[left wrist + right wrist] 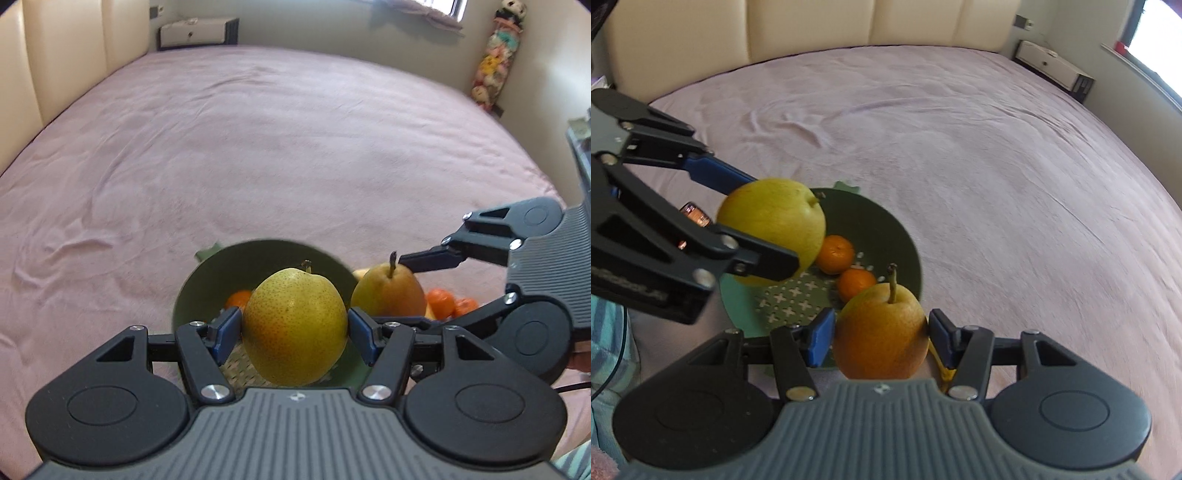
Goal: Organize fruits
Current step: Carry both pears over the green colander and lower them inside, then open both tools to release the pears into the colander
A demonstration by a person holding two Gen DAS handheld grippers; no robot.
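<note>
My left gripper [295, 334] is shut on a yellow-green pear [291, 317], its blue pads pressed on both sides, above a green perforated bowl [199, 284]. In the right wrist view that same left gripper [770, 221] and its pear [775, 218] hang over the bowl's [886, 229] left side. My right gripper [881, 341] is shut on a second pear [879, 328], orange-blushed with its stem up, at the bowl's near rim. From the left wrist view, the right gripper [388, 291] shows beside the bowl with the blushed pear [388, 295]. Two mandarins [834, 254] lie in the bowl.
The bowl rests on a wide pink bedspread [258, 147]. More mandarins [441, 302] lie on the bed right of the bowl, and a banana [940, 365] lies under my right gripper. A padded cream headboard [849, 26] and a white bedside cabinet [1049, 62] border the bed.
</note>
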